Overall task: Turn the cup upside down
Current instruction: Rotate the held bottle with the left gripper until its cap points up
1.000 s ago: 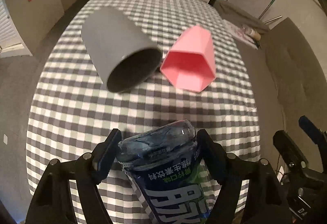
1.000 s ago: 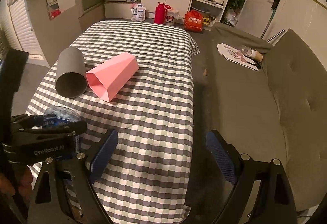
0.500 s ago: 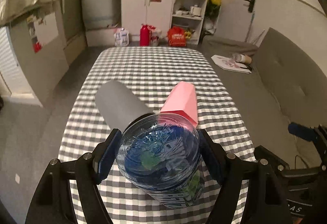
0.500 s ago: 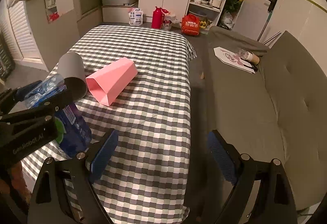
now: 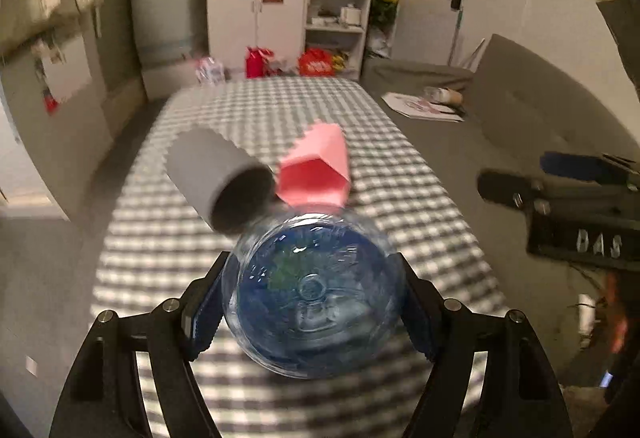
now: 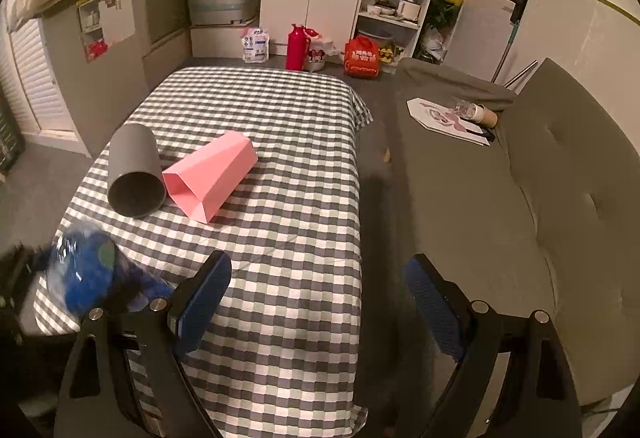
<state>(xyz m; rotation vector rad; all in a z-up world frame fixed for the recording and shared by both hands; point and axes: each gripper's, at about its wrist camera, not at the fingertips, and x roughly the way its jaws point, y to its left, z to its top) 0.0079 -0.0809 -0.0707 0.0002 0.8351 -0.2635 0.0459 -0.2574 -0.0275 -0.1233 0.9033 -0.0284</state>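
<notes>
In the left wrist view, the left gripper [image 5: 314, 302] clamps a clear blue-tinted plastic cup [image 5: 312, 294] low in the centre of the frame. Its round base faces the camera, so its rim and label are hidden. The view is blurred. Beyond it, on a grey-and-white checked tablecloth [image 5: 400, 174], a grey cylindrical cup [image 5: 218, 178] and a pink faceted cup [image 5: 320, 170] lie on their sides, mouths toward the camera. Whether the two touch is hard to tell.

In the right wrist view, the right gripper [image 6: 318, 298] hangs wide and empty at the bottom centre, over the cloth's right edge. The held cup appears as a blue smear at lower left, its holder mostly cut off. A grey sofa [image 6: 560, 198] fills the right side.
</notes>
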